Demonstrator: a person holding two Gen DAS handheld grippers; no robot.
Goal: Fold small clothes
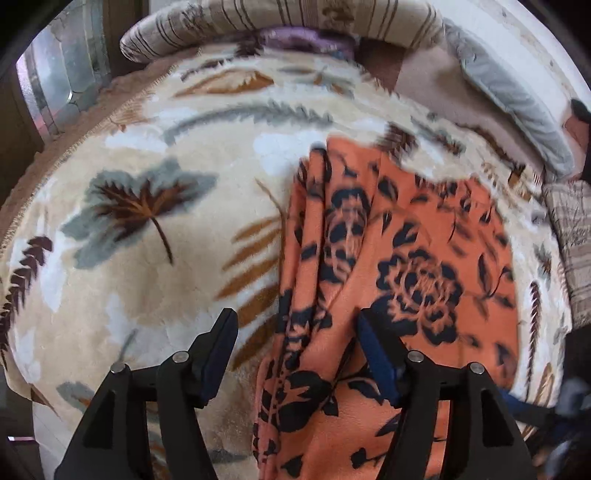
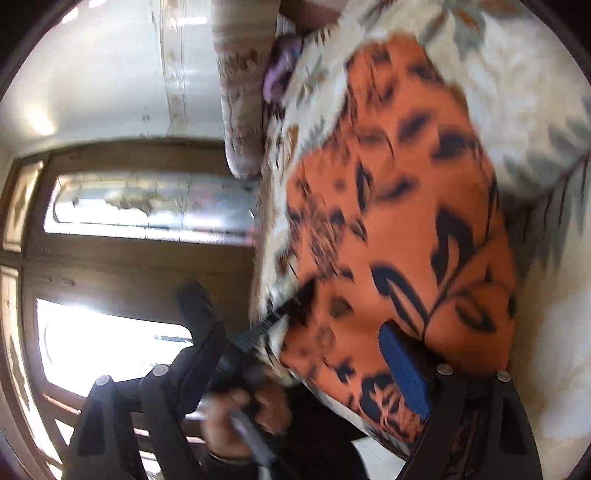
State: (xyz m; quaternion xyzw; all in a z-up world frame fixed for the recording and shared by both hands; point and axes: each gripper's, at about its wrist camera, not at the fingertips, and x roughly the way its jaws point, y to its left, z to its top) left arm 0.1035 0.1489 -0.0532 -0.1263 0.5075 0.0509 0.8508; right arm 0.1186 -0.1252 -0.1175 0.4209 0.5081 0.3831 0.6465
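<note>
An orange cloth with black flowers point(image 1: 424, 240) lies flat on a cream leaf-patterned blanket point(image 1: 166, 277), its left edge bunched into long folds. My left gripper point(image 1: 295, 317) hovers open above that bunched edge near the cloth's near end; the pads point(image 1: 376, 354) stand apart and do not press the fabric. The right wrist view is rolled sideways and blurred: it has the same orange cloth point(image 2: 406, 184) on the blanket point(image 2: 517, 74). My right gripper point(image 2: 291, 314) is wide open beside the cloth's near edge with nothing held. A person's hand point(image 2: 236, 417) shows below on a handle.
A striped bolster point(image 1: 295, 18) and a purple cloth point(image 1: 306, 38) lie at the bed's far end. A grey pillow point(image 1: 517, 110) sits at the far right. A wooden door with glass panes point(image 2: 129, 258) stands past the bed's edge.
</note>
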